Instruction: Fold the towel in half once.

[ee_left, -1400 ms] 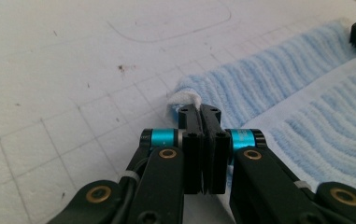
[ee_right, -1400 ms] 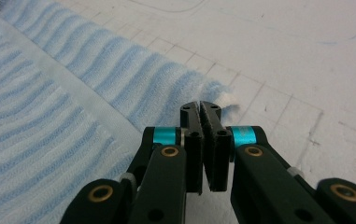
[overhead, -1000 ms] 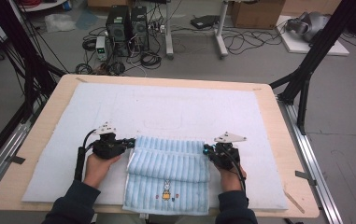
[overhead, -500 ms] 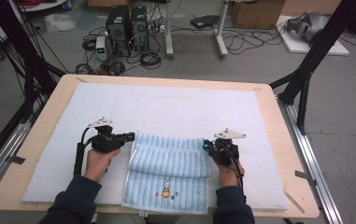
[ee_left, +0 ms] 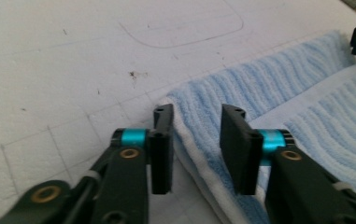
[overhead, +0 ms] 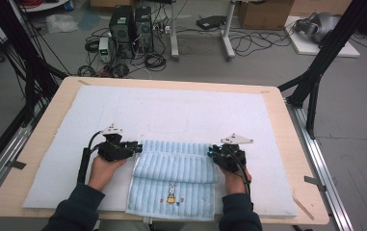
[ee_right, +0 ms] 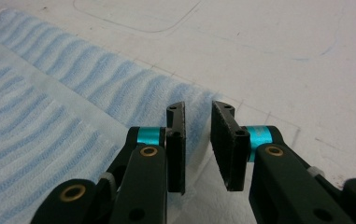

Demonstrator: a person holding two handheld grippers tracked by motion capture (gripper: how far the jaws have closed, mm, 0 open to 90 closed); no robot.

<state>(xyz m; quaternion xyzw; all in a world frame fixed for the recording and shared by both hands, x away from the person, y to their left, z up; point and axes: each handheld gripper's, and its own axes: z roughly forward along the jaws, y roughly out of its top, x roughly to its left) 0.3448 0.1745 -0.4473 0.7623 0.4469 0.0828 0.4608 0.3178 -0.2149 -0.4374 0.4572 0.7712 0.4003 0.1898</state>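
Observation:
A light blue striped towel [overhead: 176,166] with a small rabbit motif lies folded on the white mat [overhead: 171,108] near the table's front edge. My left gripper [overhead: 135,148] sits at the towel's left edge. Its jaws have just been opening, and in the left gripper view [ee_left: 196,116] they stand apart over the towel's folded edge [ee_left: 269,88] without pressing it. My right gripper [overhead: 212,153] is at the towel's right edge. Its jaws [ee_right: 198,109] have also just been opening, and the towel's corner [ee_right: 73,79] lies loose below the gap.
The mat covers most of the wooden table [overhead: 296,159]. A faint drawn outline [overhead: 169,126] marks the mat beyond the towel. Computer towers [overhead: 130,24], cables and black frame legs [overhead: 316,72] stand on the floor past the table's far edge.
Both grippers' jaws, which were closed at the towel's upper corners, now stand apart. The left hand has shifted slightly left. The towel's folded flap lies flat.

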